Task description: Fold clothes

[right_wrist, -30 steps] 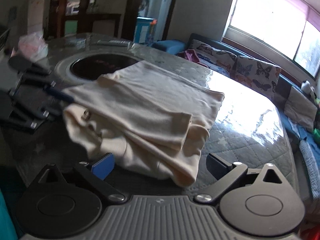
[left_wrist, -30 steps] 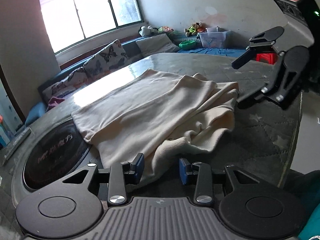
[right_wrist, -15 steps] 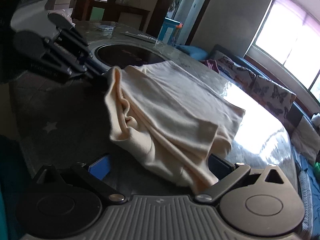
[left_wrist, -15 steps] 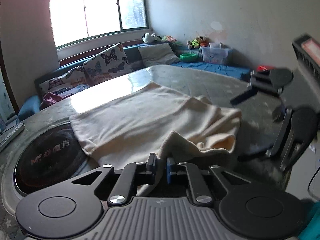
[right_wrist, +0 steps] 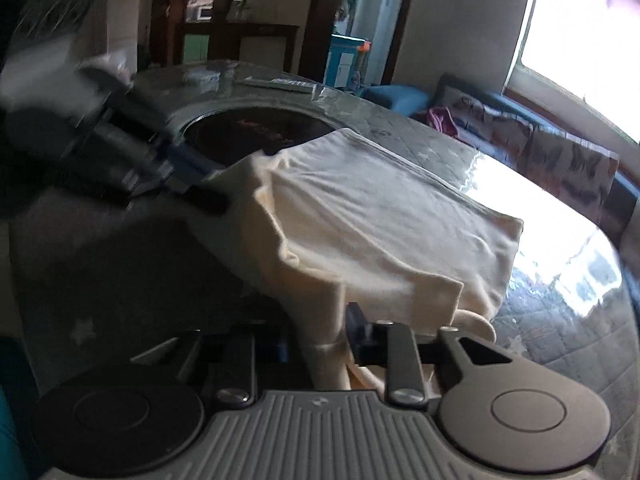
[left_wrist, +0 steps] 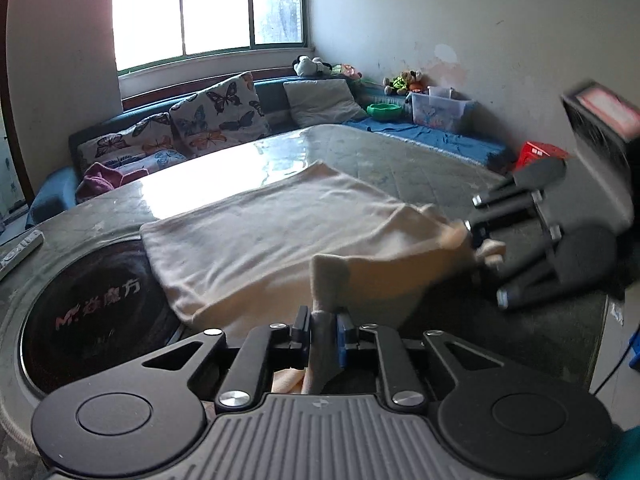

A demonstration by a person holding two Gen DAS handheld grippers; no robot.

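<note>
A cream garment (left_wrist: 260,232) lies partly folded on the glass-topped table (left_wrist: 400,160), its near edge raised off the surface. At the bottom of the left wrist view my left gripper (left_wrist: 324,322) is shut on a bunched strip of that edge. In the same view my right gripper (left_wrist: 478,240) pinches the garment's right corner. The right wrist view shows the garment (right_wrist: 380,208) draped up into my right gripper (right_wrist: 320,338), which is shut on a fold. My left gripper (right_wrist: 210,196) appears there blurred at the left, gripping the far corner.
A round dark cooktop (left_wrist: 80,312) is sunk into the table just left of the garment. A remote control (left_wrist: 20,248) lies at the table's left edge. A sofa with butterfly cushions (left_wrist: 216,112) runs behind the table. A red stool (left_wrist: 540,152) stands past the right edge.
My left gripper shut on the garment's near edge, then my right gripper shut on it too. Both have lifted that edge off the table.
</note>
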